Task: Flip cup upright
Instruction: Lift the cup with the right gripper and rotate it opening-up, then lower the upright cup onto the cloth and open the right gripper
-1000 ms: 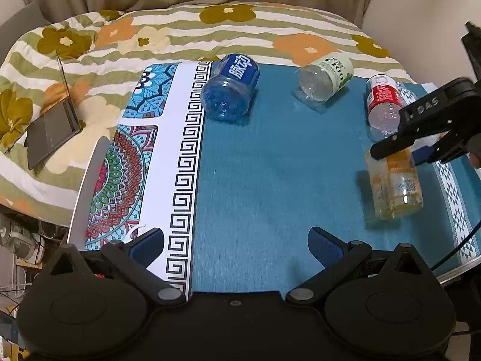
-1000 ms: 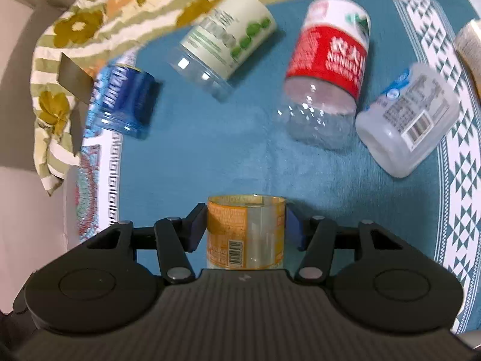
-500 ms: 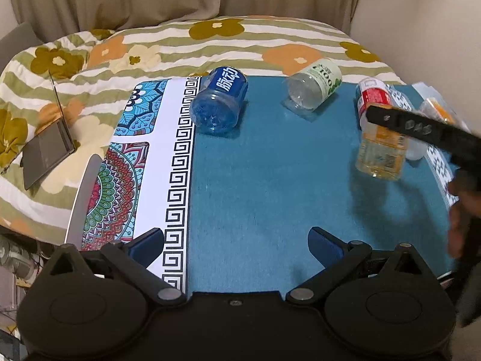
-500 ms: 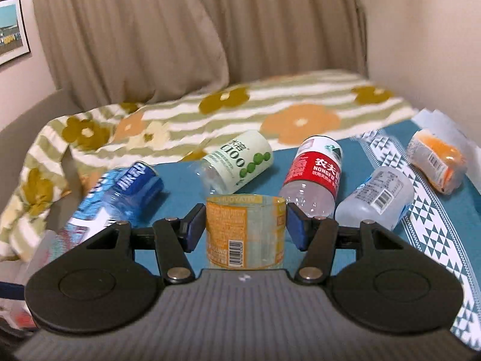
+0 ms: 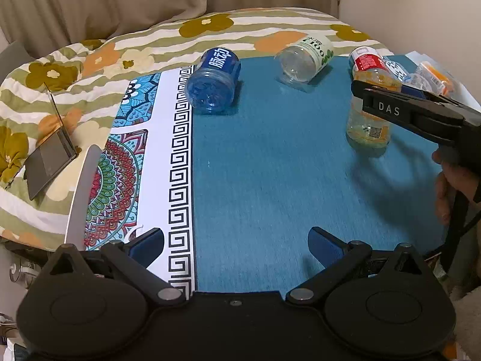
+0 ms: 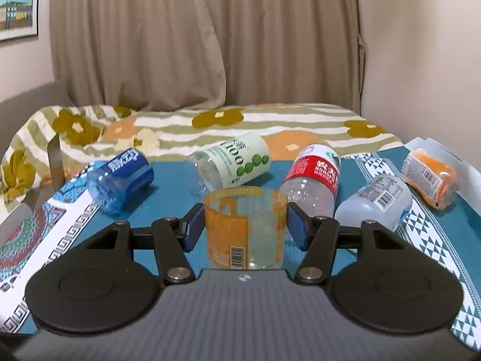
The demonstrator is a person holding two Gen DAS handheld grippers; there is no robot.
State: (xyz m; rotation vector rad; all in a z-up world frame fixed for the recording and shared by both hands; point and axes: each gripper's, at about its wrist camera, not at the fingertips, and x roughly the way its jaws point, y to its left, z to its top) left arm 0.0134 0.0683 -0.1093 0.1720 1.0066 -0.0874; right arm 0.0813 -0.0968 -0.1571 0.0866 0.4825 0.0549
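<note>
beige curtains (image 6: 210, 39) hung behind a floral blanket (image 6: 270, 123); a framed picture (image 6: 18, 6) was on the wall, a laptop (image 5: 51, 153) lay open.

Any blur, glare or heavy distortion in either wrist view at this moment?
Left wrist: sharp, strong fisheye bending at the tablecloth edges, soft shadow beneath the right gripper. Right wrist: sharp, small highlights on the orange-labelled cup, no real glare.

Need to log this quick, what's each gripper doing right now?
Left gripper: open, holding nothing.
Right gripper: open around the upright orange cup, pads just off its sides.
</note>
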